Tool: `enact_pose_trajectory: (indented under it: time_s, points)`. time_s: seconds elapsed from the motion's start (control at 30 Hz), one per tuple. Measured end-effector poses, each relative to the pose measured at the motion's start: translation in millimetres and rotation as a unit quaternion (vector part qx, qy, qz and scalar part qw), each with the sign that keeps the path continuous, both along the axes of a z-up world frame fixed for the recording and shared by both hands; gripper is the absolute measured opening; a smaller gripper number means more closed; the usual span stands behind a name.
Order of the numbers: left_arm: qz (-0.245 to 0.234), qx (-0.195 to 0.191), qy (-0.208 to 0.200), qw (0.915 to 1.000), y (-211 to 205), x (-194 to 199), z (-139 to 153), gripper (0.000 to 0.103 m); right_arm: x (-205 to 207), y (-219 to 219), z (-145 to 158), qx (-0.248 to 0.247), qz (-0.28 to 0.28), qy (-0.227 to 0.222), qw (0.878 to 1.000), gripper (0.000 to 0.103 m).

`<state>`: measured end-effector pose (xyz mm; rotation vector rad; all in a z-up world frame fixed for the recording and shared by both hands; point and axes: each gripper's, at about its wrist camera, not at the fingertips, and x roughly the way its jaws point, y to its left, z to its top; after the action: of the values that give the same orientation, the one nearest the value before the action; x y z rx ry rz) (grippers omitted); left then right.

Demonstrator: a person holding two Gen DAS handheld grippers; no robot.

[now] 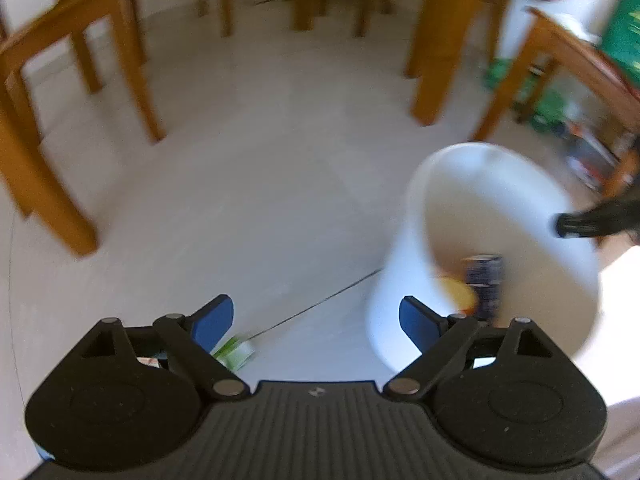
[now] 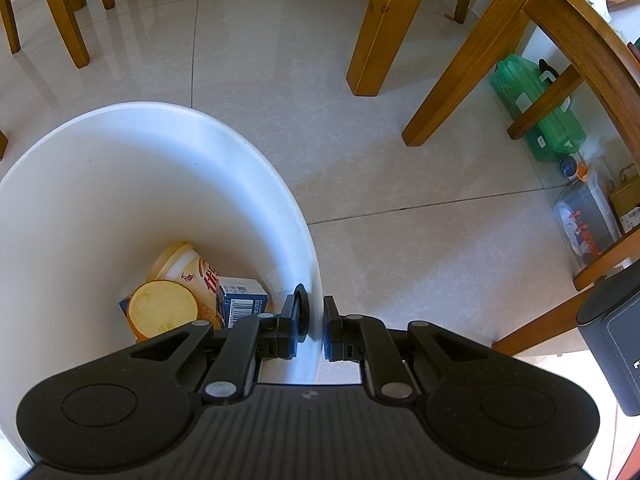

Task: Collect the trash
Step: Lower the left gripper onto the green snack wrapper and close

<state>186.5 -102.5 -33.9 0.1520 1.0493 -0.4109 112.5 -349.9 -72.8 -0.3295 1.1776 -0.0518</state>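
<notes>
My right gripper [image 2: 311, 328] is clamped on the rim of the white bin [image 2: 120, 168], one pad inside the wall and one outside, jaws narrow with the plastic pinched between them, so I'm holding the bin by its edge above the tiled floor [image 2: 400, 184]. Down at the bottom of it I can see a fair haul: a cream paper cup [image 2: 188, 268] lying on its side, a round yellow lid [image 2: 162, 310] in front of it, and a blue carton [image 2: 240, 300] with a barcode pressed up against the cup. So part of the job looks done, with several pieces in. My left gripper [image 1: 316, 320] is spread wide and carrying nothing, blue fingers [image 1: 214, 320] well apart, pointing at the floor beside the bin. Just past its left finger there is a green and white wrapper [image 1: 236, 350] lying on the tiles, partly hidden by the gripper body, and that looks to me like the next piece to fetch. The left view is blurred, so I can't say what kind of packaging it is. Chair legs [image 2: 380, 28] stand around, and a green box [image 2: 536, 116] under the table looks like storage, not litter. I judge the wrapper is what's left within sight.
</notes>
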Motion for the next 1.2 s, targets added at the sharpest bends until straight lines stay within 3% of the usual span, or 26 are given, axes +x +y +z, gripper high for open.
enact_pose_trajectory:
  time_s: [0.27, 0.63, 0.8, 0.9, 1.0, 1.2]
  points:
    - [0.123, 0.006, 0.053, 0.9910, 61.8, 22.1, -94.0, 0.090, -1.2, 1.7, -1.6, -0.005, 0.001, -0.001, 1.000, 0.014]
    - [0.167, 0.012, 0.081, 0.9826, 78.0, 52.6, -197.8, 0.089, -3.6, 1.8, -1.8, -0.007, 0.008, 0.002, 1.000, 0.014]
    - [0.161, 0.015, 0.091, 0.9825, 72.8, 56.0, -218.3, 0.089, -3.2, 2.5, -1.9, -0.008, 0.007, 0.002, 1.000, 0.014]
    - [0.139, -0.018, 0.123, 0.9826, 70.2, 51.7, -221.6, 0.089, -2.9, 2.7, -2.1, -0.009, 0.006, 0.002, 1.000, 0.014]
    - [0.110, -0.040, 0.120, 0.9859, 66.9, 44.6, -215.6, 0.089, -2.6, 2.6, -2.1, -0.008, 0.006, 0.003, 1.000, 0.014]
    - [0.089, 0.015, 0.106, 0.9903, 57.9, 38.7, -223.9, 0.089, -2.4, 2.6, -1.6, -0.009, 0.007, 0.002, 1.000, 0.015]
